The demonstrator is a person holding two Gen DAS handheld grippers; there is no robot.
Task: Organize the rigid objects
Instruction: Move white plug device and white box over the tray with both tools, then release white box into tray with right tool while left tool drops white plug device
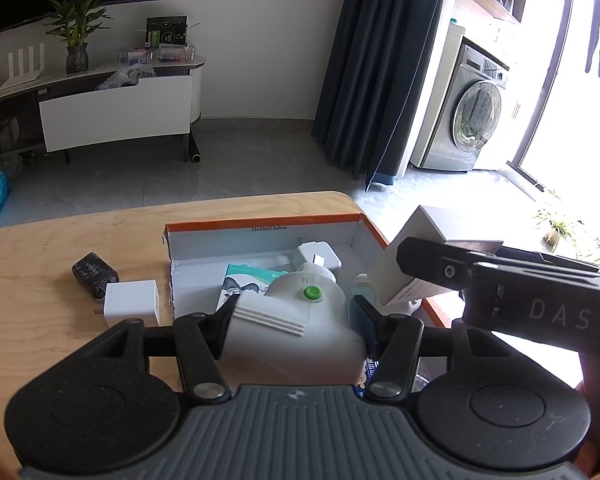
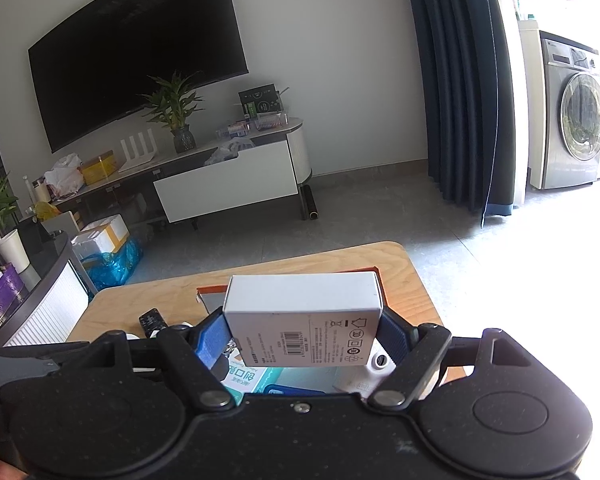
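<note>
My left gripper is shut on a white plastic device with a green button and holds it at the near edge of the orange-rimmed open box. My right gripper is shut on a white carton with a barcode and holds it above the box; the carton also shows in the left wrist view, tilted over the box's right side. The box holds a white adapter and a teal packet. A white charger cube and a black charger lie on the table left of the box.
The wooden table has a rounded far edge, with grey floor beyond. A TV cabinet stands at the back left, a dark curtain and a washing machine at the right. A dark counter stands left of the table.
</note>
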